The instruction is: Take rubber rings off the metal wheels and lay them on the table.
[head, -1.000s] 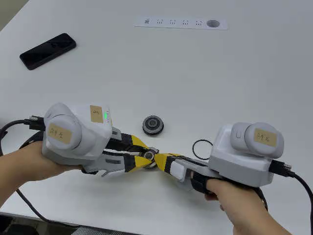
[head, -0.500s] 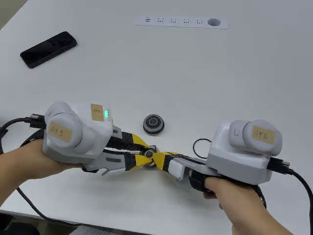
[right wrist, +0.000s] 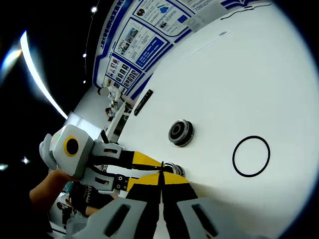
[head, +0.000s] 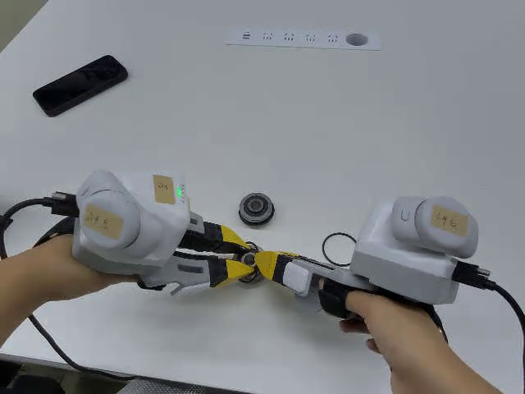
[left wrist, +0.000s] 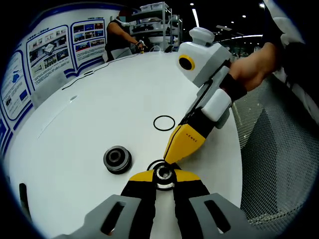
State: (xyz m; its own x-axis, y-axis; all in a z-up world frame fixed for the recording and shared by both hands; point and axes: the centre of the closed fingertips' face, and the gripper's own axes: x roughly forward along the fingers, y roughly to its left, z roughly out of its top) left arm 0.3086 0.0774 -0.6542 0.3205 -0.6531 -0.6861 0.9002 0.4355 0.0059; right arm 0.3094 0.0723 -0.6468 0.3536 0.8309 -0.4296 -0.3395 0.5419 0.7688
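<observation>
At the table's (head: pixel 344 123) front edge, left gripper (left wrist: pixel 163 176) clamps the metal wheel (left wrist: pixel 163 173); right gripper (right wrist: pixel 160 175), closed seemingly on its rubber ring (left wrist: pixel 152 164), should peel outward slowly.

Phone (head: pixel 80 84) far left on table (head: pixel 410 123), power strip (head: pixel 303 38) along far edge, lone wheel (head: pixel 257 208) mid-table, loose ring (head: pixel 339 246) just right of it, second wheel (left wrist: pixel 163 174) nearer, between left gripper (head: pixel 240 264) and right gripper (head: pixel 265 263) tips.

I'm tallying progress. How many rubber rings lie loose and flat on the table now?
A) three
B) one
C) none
B: a single rubber ring lies flat on the table, apart from the metal wheel held in the left gripper.
</observation>
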